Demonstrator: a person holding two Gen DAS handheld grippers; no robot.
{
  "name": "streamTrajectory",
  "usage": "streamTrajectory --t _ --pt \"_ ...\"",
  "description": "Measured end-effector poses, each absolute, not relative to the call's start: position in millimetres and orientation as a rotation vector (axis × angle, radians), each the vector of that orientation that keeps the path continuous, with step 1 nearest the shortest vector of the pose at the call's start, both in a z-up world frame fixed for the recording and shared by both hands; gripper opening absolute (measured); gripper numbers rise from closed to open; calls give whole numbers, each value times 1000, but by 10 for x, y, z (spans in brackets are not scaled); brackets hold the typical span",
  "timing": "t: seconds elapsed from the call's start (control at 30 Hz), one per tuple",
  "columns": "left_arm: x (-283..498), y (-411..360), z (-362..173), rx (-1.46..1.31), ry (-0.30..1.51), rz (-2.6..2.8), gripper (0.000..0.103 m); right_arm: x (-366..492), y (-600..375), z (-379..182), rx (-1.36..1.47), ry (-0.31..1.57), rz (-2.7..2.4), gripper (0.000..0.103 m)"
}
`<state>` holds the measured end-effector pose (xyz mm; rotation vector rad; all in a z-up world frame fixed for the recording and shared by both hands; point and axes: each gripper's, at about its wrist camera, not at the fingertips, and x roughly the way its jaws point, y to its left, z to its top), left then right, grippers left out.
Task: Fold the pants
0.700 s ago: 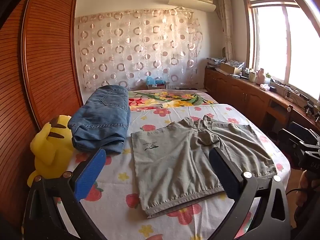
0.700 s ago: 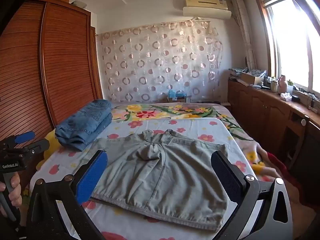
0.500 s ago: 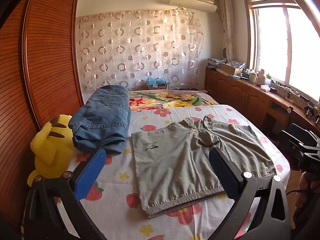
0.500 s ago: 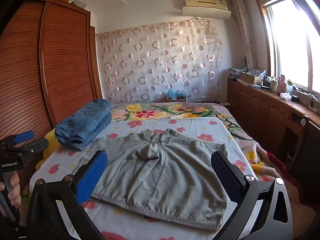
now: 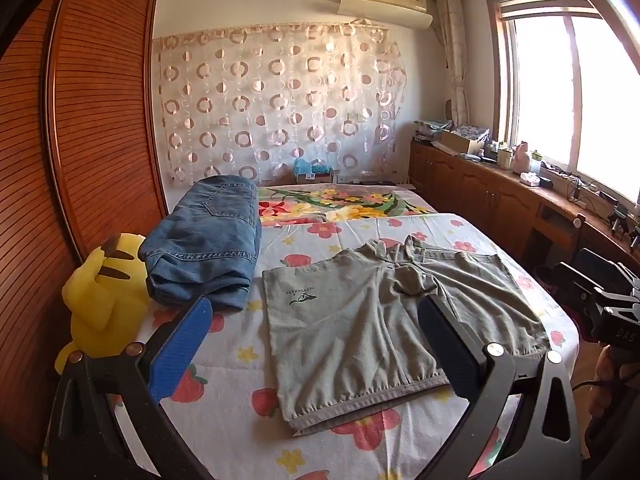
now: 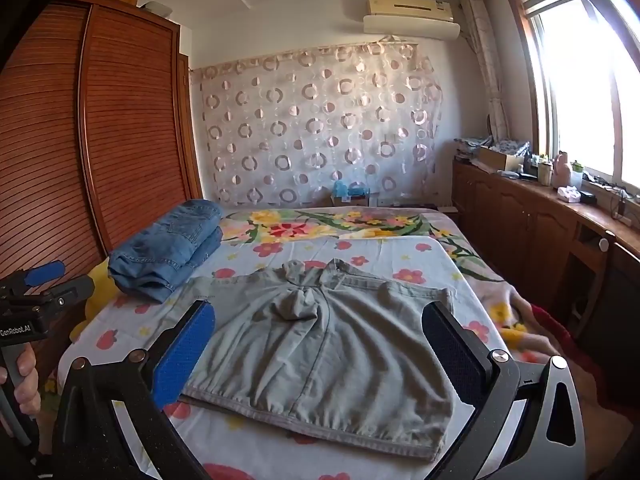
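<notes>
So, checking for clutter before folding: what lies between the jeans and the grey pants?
Only bare floral sheet, seen in the left wrist view; the jeans and grey pants lie apart.

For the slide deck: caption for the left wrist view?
Open left gripper above grey shorts spread flat on the floral bed, folded jeans beside.

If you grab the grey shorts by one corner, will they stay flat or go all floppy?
Probably floppy: the grey shorts lie wrinkled and limp on the bed, so the rest would likely sag and drag. They look thin, so probably light. The gathered waistband looks thicker, maybe easier to pinch.
</notes>
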<state>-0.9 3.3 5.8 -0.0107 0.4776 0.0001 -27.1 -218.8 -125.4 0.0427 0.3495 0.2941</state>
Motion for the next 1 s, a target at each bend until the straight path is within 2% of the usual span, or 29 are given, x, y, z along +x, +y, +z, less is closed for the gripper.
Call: streamTrajectory --t 1.0 --pt "-68 32 109 -11 462 2 103 -284 -2187 -1250 43 349 295 103"
